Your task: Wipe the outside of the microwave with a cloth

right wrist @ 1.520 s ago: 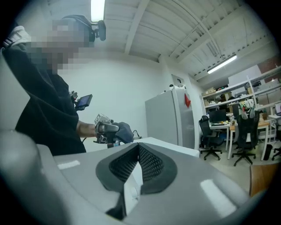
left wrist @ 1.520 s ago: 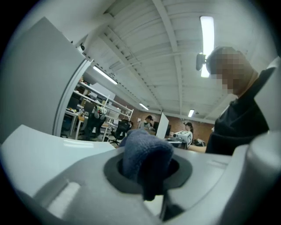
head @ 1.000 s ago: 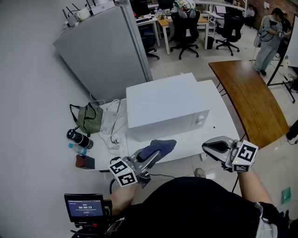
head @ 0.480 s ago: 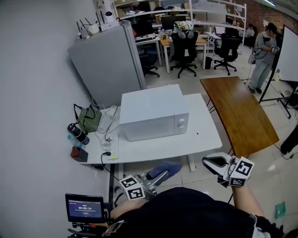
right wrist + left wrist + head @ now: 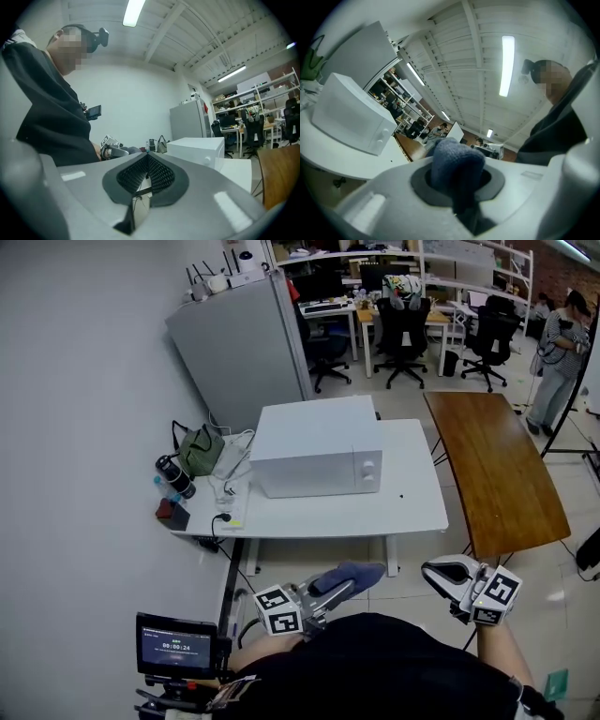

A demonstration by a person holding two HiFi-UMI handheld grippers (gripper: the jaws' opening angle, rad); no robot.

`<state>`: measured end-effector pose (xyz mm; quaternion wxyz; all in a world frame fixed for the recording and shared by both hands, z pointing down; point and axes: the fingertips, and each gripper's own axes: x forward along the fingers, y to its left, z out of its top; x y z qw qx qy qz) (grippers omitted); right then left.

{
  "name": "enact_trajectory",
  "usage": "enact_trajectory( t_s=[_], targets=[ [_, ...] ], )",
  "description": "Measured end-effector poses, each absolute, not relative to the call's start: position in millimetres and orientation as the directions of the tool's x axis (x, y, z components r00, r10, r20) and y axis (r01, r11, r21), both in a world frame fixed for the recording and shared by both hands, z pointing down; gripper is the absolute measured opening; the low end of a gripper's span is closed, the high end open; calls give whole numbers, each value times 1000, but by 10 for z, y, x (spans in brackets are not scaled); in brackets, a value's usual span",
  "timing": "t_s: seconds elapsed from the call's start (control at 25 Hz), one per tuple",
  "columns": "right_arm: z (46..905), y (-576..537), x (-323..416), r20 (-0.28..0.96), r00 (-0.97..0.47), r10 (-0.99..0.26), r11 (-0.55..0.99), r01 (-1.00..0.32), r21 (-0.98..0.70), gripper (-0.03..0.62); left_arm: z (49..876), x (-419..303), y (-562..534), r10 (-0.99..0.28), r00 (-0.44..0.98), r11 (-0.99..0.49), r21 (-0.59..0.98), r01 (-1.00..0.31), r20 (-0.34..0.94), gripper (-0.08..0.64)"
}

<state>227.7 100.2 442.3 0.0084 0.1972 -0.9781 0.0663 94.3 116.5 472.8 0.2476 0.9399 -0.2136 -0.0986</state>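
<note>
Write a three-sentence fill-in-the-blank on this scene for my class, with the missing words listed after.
1. The left claw is shut on a cloth whose colour is ______.
2. The right claw is shut and holds ______.
3. The microwave stands on the ______ table, out of contact with both claws.
Missing words: blue; nothing; white.

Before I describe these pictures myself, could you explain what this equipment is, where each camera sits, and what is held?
No robot: a person holds a claw tool in each hand. One camera sits on the person's head, looking down; one rides on each claw. The left claw is closed on a blue cloth. The right claw is closed and empty. Ahead, out of contact, a white microwave stands on a white table, a green bag beside it.
</note>
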Motion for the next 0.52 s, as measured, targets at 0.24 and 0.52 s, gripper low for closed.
enact_trajectory(
  t_s=[0.24, 0.52],
  targets=[
    [4043, 1116, 1865, -27, -924, -381, 920, -376, -109, 6, 4511, 509, 1126, -473, 878, -789, 481, -382, -78, 58],
    [4268, 1155, 1721, 45, -904, -424, 903, -426, -55, 6, 4577, 360, 1113, -408, 907, -837, 440, -324, -108, 58]
  ],
)
